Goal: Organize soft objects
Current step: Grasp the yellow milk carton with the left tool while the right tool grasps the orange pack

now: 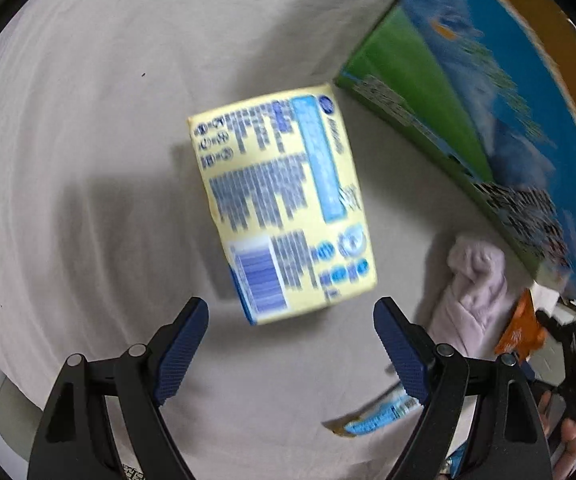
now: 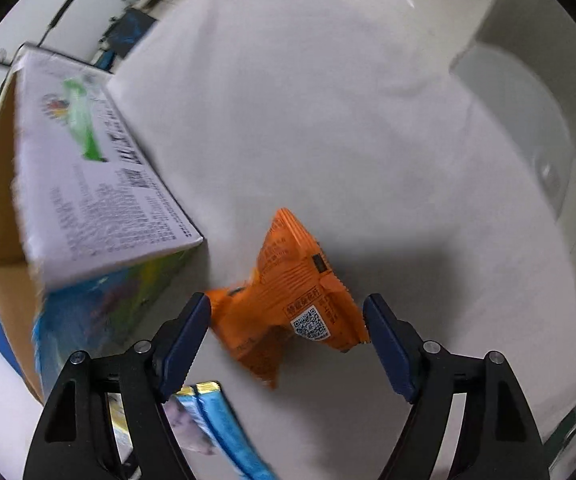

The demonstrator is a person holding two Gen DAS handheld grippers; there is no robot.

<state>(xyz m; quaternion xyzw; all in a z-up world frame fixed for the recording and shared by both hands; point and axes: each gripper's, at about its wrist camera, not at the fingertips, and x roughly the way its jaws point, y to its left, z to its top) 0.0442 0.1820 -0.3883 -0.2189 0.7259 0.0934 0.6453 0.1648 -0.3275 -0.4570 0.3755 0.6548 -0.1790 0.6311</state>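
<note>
- The left gripper (image 1: 291, 322) has its jaws spread wide and holds nothing; its blue pads stand apart above the grey cloth (image 1: 87, 120) that covers the table.
- A yellow pack (image 1: 281, 200) with blue print lies flat on the cloth just ahead of the left gripper, free of both pads and roughly centred between them.
- To the right of the pack stands a cardboard box (image 1: 468, 100) with a green and blue printed side, its brown inside showing at the top edge.
- A pale lilac cloth bundle (image 1: 476, 296) lies crumpled on the table beside the lower end of the box, well apart from the yellow pack.
- The right gripper (image 2: 288, 320) also has its jaws spread, with nothing pinched.
- An orange packet (image 2: 288, 300) lies on the cloth between the right gripper's pads; its left corner is at the left pad and its right corner is just short of the right pad, though contact is hard to tell.
- In the right wrist view the same box (image 2: 99, 184) stands to the left of the orange packet, showing a white printed side.
- A light blue wrapper (image 2: 223, 428) lies under the right gripper's left finger, near the bottom edge.
</note>
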